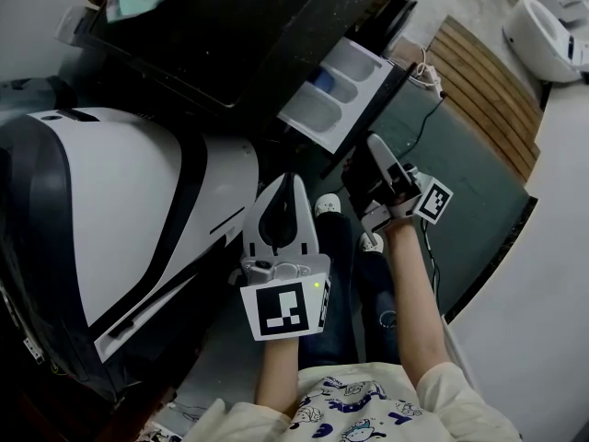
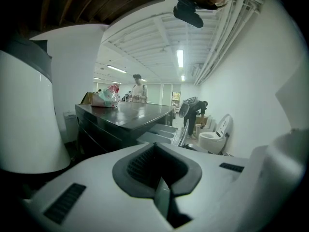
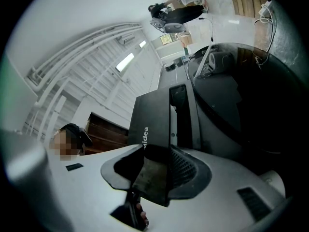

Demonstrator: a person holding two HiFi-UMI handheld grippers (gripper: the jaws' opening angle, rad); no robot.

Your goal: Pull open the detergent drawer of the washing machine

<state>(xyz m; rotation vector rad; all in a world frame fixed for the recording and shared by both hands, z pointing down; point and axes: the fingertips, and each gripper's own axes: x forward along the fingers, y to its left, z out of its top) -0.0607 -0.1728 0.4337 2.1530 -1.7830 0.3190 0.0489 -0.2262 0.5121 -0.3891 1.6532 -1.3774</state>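
**A:** Item one, detergent drawer [image 1: 336,90]: place and condition?

**B:** At twelve o'clock in the head view. It stands well out of the dark washing machine [image 1: 230,35], toward four o'clock, its inside laid bare.

**A:** Tongs?

**B:** Right gripper [image 1: 379,164]: pinching the drawer's black front panel [image 3: 149,124]. Left gripper [image 1: 287,191]: at six o'clock of the drawer, jaws pressed together, nothing between them.

**A:** Progress?

**B:** Judged nearly complete. Any last travel and the release remain.

**A:** Surroundings?

**B:**
- Dark green mat [image 1: 469,182] at three o'clock.
- Slatted wooden board [image 1: 488,81] at two.
- White toilet [image 1: 543,35] beyond the board.
- White rounded housing [image 1: 110,210] at nine.
- Ceiling light strips [image 2: 179,58], in the left gripper view.
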